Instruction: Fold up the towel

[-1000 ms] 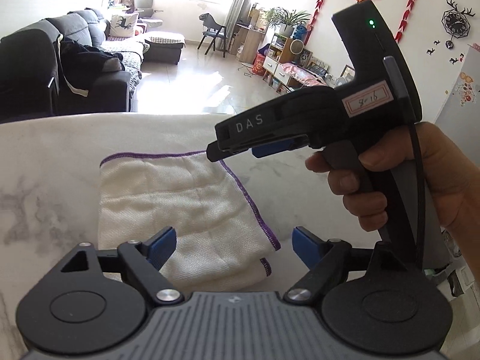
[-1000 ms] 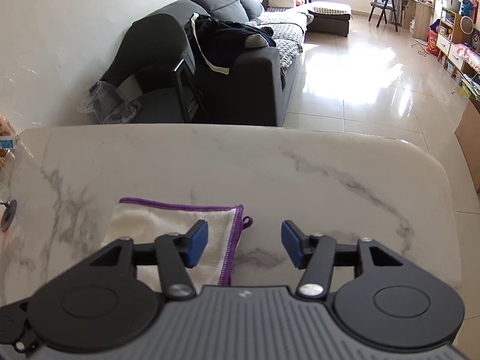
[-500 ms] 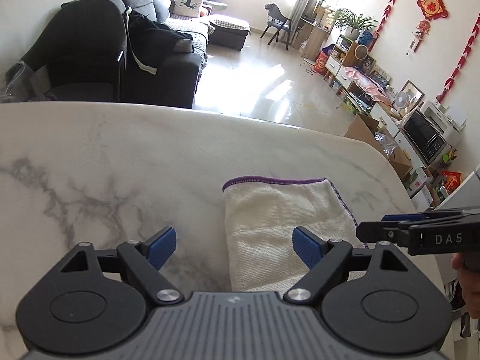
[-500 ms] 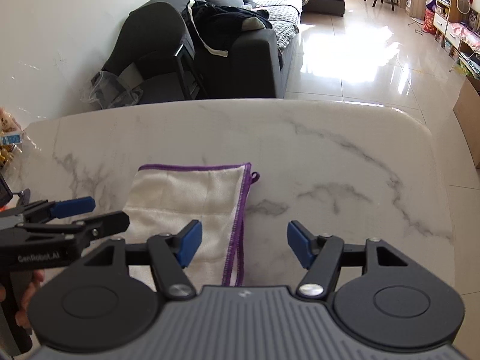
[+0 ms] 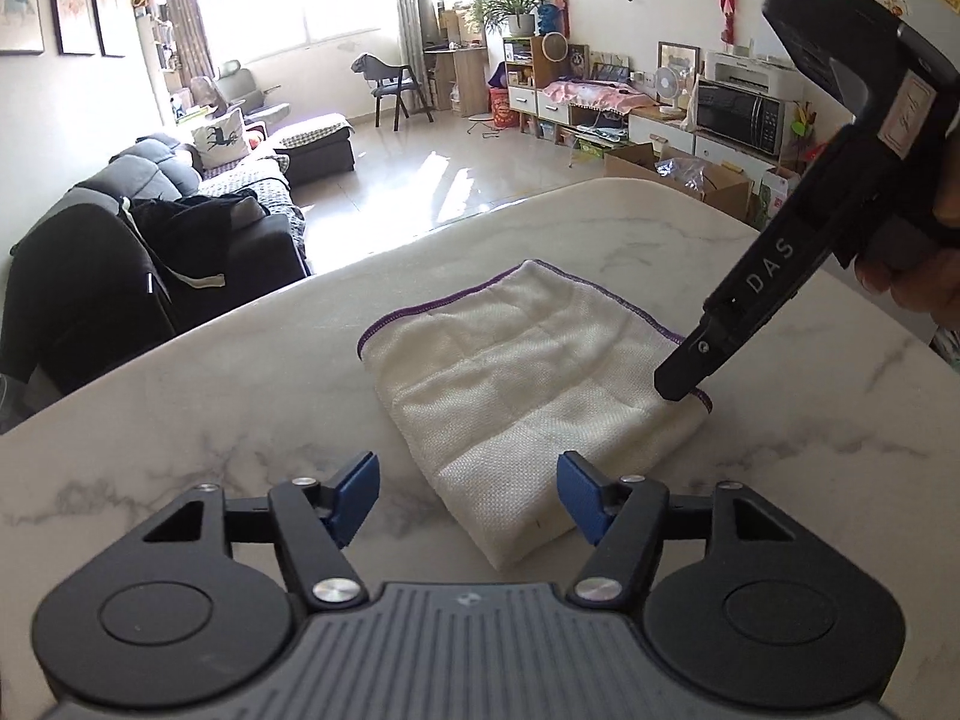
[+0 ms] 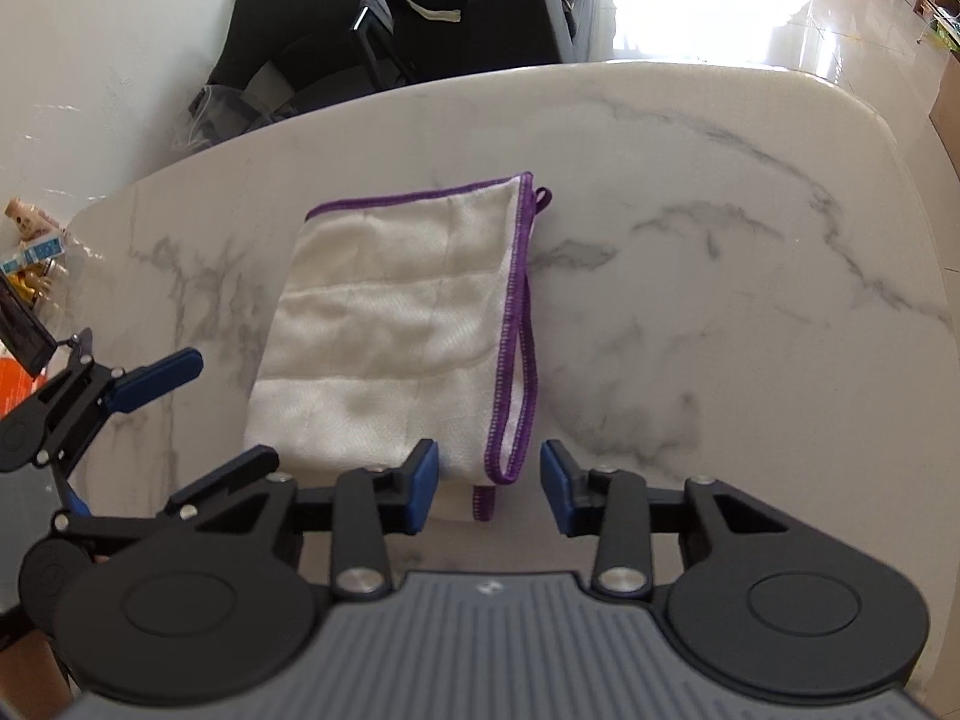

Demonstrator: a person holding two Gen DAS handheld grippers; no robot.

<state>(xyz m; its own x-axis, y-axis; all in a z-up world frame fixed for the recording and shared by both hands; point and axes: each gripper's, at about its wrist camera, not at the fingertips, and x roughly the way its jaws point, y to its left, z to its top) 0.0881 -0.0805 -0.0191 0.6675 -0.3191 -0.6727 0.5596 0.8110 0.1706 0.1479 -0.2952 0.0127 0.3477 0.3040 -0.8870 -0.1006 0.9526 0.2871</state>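
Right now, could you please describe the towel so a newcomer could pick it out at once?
On the white marble table lies a folded cream towel, the only cloth on it. A purple stitched hem and a small purple hanging loop at one far corner set it apart.

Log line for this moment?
towel: folded on table; left gripper: jaws just closing, astride near corner, ungripped; right gripper: jaws just closing, astride purple-hemmed corner, ungripped

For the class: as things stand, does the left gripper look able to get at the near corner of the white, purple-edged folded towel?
Probably yes. The left gripper has been closing, but its pads do not yet press the towel, whose near corner lies between them on the marble table. The right gripper works the far side.
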